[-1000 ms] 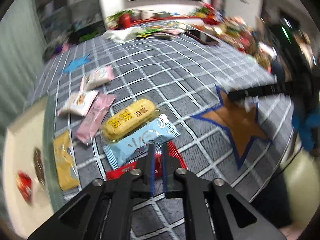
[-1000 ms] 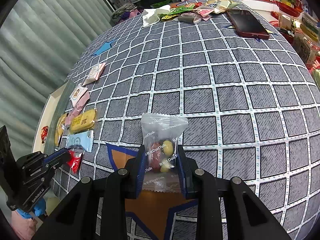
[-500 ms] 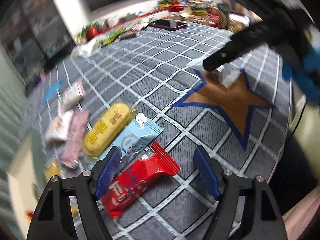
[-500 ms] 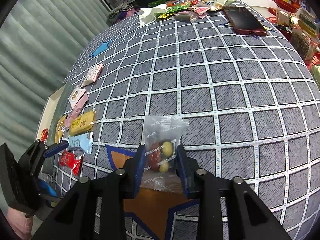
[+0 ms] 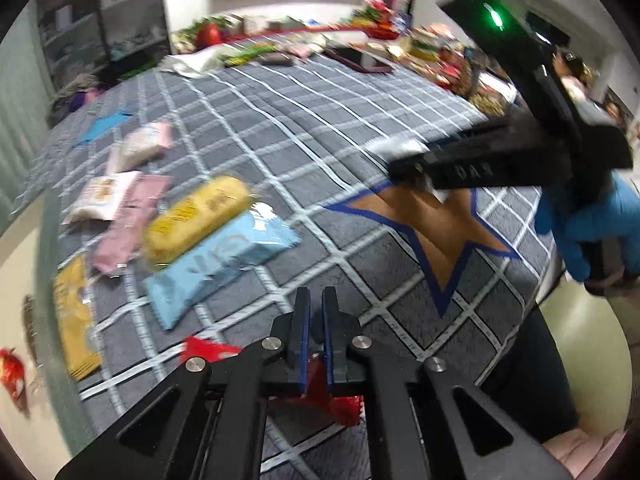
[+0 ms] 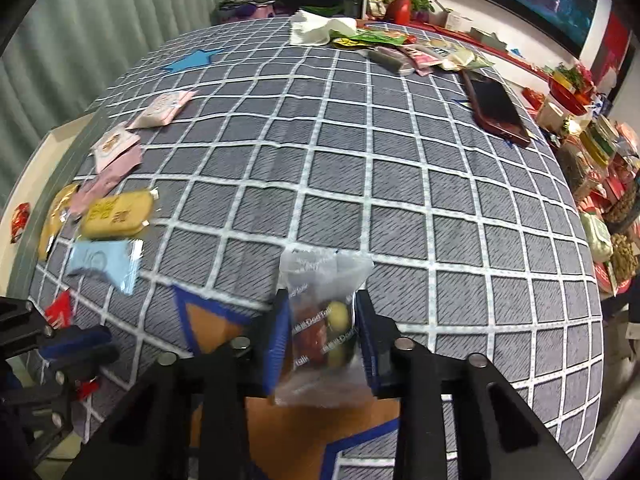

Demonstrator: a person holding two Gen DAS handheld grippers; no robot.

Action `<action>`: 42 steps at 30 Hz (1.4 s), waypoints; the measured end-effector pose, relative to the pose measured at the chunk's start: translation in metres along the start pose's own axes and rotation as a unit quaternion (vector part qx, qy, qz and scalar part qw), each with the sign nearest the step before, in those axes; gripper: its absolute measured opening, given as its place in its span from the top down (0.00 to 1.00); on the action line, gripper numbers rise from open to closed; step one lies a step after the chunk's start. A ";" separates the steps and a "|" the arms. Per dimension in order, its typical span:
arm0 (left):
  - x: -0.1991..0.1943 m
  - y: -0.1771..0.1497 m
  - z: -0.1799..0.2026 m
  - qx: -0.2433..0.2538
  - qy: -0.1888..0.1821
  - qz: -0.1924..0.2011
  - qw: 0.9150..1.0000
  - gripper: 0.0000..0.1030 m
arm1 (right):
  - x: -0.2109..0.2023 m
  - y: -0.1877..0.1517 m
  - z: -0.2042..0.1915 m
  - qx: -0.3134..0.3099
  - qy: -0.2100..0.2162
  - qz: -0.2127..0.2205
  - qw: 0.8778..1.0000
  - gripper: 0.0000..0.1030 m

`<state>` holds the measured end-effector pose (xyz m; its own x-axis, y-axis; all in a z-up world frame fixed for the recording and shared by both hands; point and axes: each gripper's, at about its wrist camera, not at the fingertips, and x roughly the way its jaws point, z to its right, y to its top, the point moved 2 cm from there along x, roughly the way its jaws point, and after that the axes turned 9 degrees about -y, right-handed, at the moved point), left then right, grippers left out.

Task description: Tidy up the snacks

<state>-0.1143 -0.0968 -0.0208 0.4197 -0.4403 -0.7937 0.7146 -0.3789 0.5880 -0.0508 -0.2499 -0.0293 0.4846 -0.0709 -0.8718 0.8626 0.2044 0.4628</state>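
My left gripper (image 5: 313, 300) is shut on a red snack packet (image 5: 208, 350), whose ends show below and beside the fingers near the table's front edge. The red packet (image 6: 59, 312) and left gripper (image 6: 76, 344) also show in the right wrist view. My right gripper (image 6: 322, 300) is shut on a clear packet of red and yellow sweets (image 6: 322, 320), above an orange star (image 6: 216, 328) on the cloth. A row of snacks lies at left: a light blue packet (image 5: 216, 264), a yellow bar (image 5: 196, 218), pink packets (image 5: 132, 220).
A grey checked cloth (image 6: 400, 184) covers the table. A cream tray (image 5: 24, 280) at the left edge holds small sweets. A dark phone (image 6: 496, 108) and a heap of packets (image 6: 400, 48) lie at the far side. More goods crowd the right edge (image 6: 600, 184).
My left gripper opened over the red packet half a second ago and has now shut on it. The right gripper keeps hold of the clear packet and has swung a little left.
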 end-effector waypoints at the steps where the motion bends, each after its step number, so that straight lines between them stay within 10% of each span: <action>1: -0.006 0.001 -0.003 -0.003 0.011 0.010 1.000 0.93 | 0.000 -0.001 0.001 -0.001 0.002 0.001 1.000 0.69; 3: -0.025 0.001 -0.008 -0.003 0.014 0.030 0.999 0.84 | -0.001 -0.004 0.003 -0.001 0.004 0.001 1.000 0.69; 6: -0.050 -0.004 -0.009 0.026 0.024 0.058 0.998 0.22 | -0.001 -0.004 0.003 -0.004 0.005 0.001 1.000 0.69; 10: -0.063 -0.019 0.009 0.155 0.056 0.066 0.984 0.17 | -0.001 -0.004 0.003 -0.006 0.006 0.003 1.000 0.69; 17: -0.015 -0.045 0.043 0.365 0.088 -0.021 0.927 0.17 | -0.002 -0.005 0.003 -0.007 0.009 0.006 1.000 0.69; 19: -0.012 -0.038 0.041 0.358 0.068 -0.015 0.931 0.17 | -0.002 -0.004 0.002 -0.007 0.009 0.005 1.000 0.69; 22: -0.003 -0.019 0.020 0.238 0.011 -0.045 0.970 0.23 | -0.002 -0.004 0.002 -0.006 0.010 0.005 1.000 0.69; 26: 0.000 -0.018 -0.003 0.123 -0.051 -0.057 0.989 0.31 | -0.002 -0.005 0.001 -0.003 0.009 0.005 1.000 0.69; 42: -0.026 -0.048 0.014 0.264 0.011 -0.051 0.963 0.24 | 0.000 -0.004 0.002 -0.013 0.009 0.004 1.000 0.68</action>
<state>-0.1668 -0.0787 -0.0261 0.3784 -0.3648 -0.8507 0.3699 -0.7829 0.5002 -0.0543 -0.2522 -0.0306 0.4882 -0.0509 -0.8712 0.8546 0.2305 0.4654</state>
